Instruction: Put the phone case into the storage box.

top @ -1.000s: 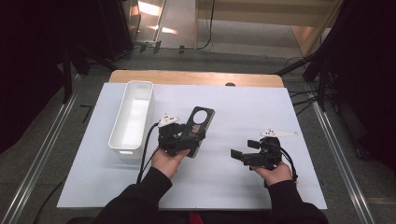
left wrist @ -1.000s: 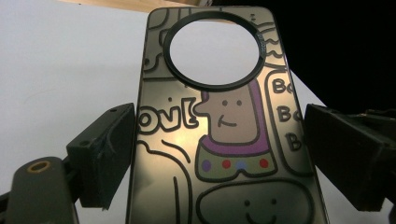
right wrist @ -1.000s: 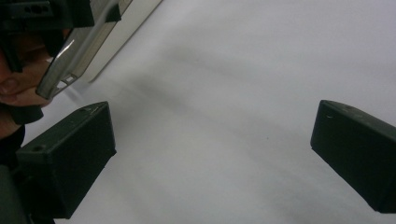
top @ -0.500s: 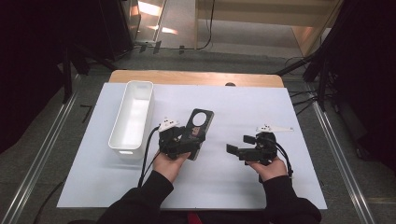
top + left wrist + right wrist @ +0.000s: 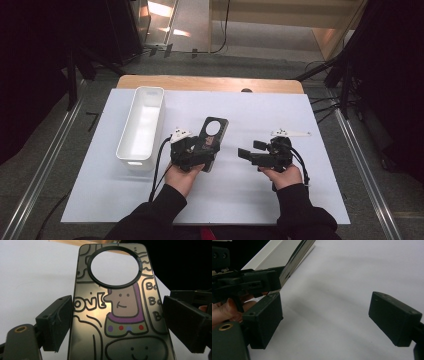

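Phone case (image 5: 120,315), one only, sits clamped between the left gripper (image 5: 192,150) jaws, lifted off the counter (image 5: 300,200). Right gripper (image 5: 250,154) points toward it with jaws apart and nothing between them; they have just been closing a little. One white bin (image 5: 142,125) stands just left. Since a second ago the right gripper has edged leftward, nearer the case.

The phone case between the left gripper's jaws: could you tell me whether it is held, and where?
The left gripper holds the phone case by its long side edges, at the lower half; the right gripper holds nothing.
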